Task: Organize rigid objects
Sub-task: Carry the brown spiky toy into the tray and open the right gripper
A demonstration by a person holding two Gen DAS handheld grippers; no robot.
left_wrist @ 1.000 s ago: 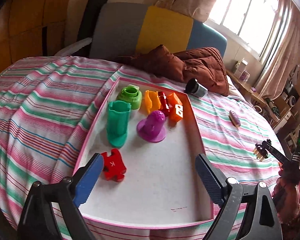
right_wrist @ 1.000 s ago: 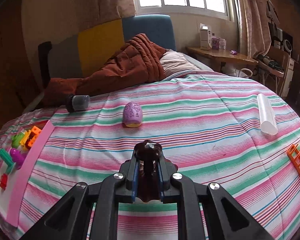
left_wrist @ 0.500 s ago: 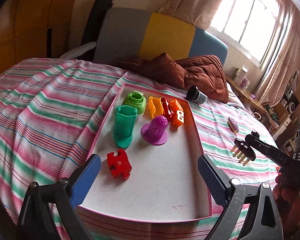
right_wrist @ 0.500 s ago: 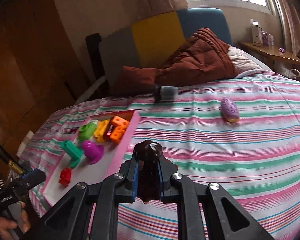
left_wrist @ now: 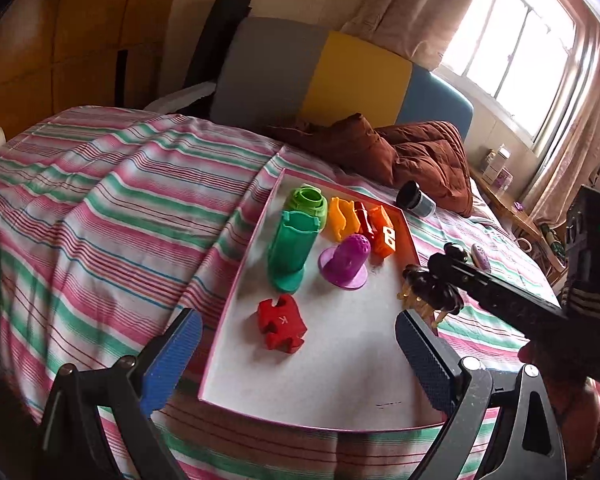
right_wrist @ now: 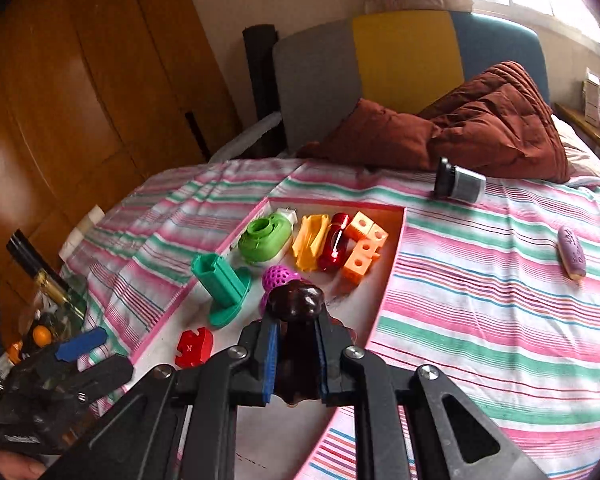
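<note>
1. Clamping a dark brown knobbed toy [right_wrist: 296, 304], the right gripper [right_wrist: 295, 356] sits at the lower centre of the right wrist view, its blue-padded fingers pressed against the toy's sides.
2. From the left wrist view, that same toy [left_wrist: 430, 286] shows at centre right, held over the right edge of the pink-rimmed tray [left_wrist: 236, 280], with pale prongs hanging beneath it.
3. The left gripper [left_wrist: 296, 356] fills the bottom of its own frame, spread wide with nothing between its blue pads [left_wrist: 172, 354].
4. On the tray's white floor, from near to far: a red puzzle piece [left_wrist: 282, 326], a teal holder [left_wrist: 290, 252] lying tipped, a purple cone [left_wrist: 346, 260], then along the far edge a green ring piece [left_wrist: 308, 202], a yellow piece [left_wrist: 342, 220], a dark red piece [left_wrist: 364, 218] and an orange block [left_wrist: 384, 232].
5. Off the tray, on the striped bedspread [right_wrist: 480, 280], lie a grey-and-black cylinder [right_wrist: 458, 182] in the upper right and a purple oval [right_wrist: 571, 252] at the right edge.
</note>
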